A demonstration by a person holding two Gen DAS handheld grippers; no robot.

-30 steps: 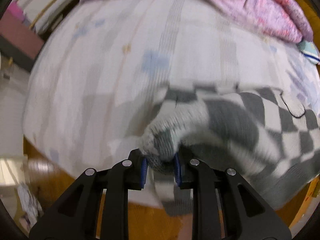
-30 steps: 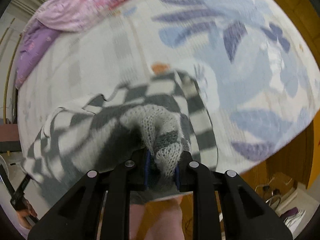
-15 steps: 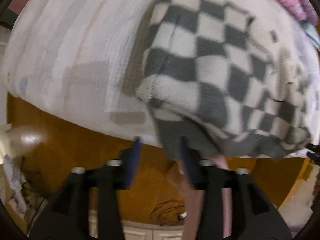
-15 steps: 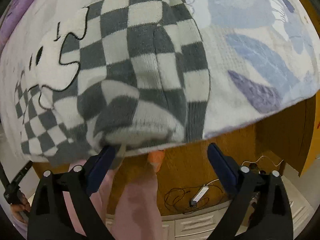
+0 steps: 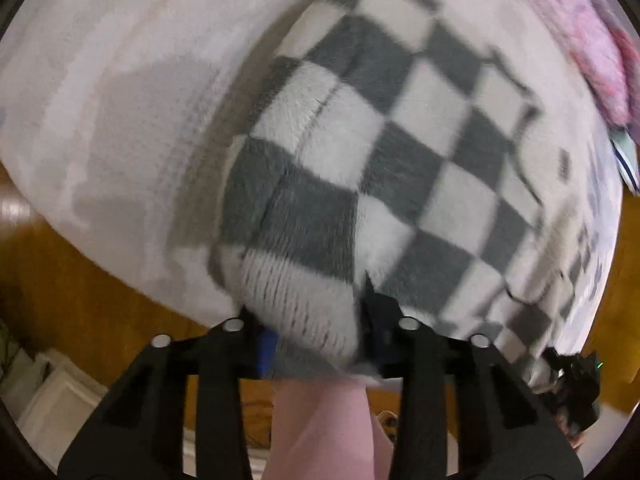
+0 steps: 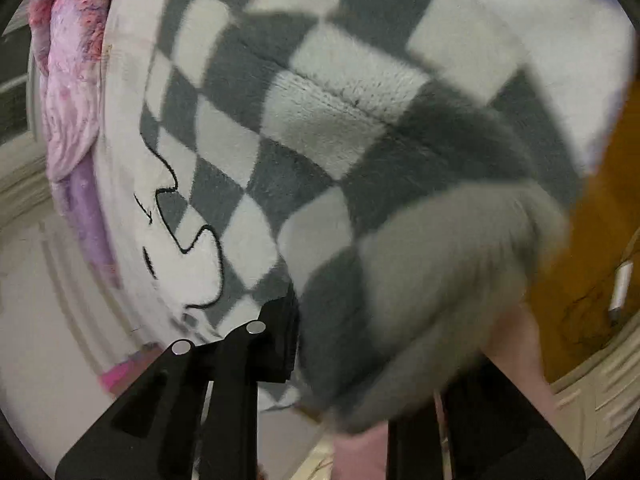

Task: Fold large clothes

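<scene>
Left wrist view: the left hand-held gripper (image 5: 318,336) points steeply down at the near edge of a bed (image 5: 120,128) covered in a pale sheet. Its jaws have just been closing, and a ribbed white-and-grey edge of the sweater (image 5: 360,152) now sits pinched between them. The sweater, a fuzzy knit in grey and white checks, lies spread over the bed and runs up and to the right from the gripper. A pink quilt (image 5: 592,48) is bunched at the far right. Below the bed's edge shows brown wooden floor (image 5: 60,280), and a pink-clad leg (image 5: 320,432) stands between the gripper's fingers.

Right wrist view: the right hand-held gripper (image 6: 352,364) has also just been closing its jaws, and a thick grey fold of the sweater (image 6: 320,140) bulges between them, hiding the right finger; it is pinching that fold. A black outline figure (image 6: 192,240) is stitched on the sweater's white patch at left. The quilt (image 6: 72,80) lies along the left, and the floor (image 6: 592,260) shows at right.
</scene>
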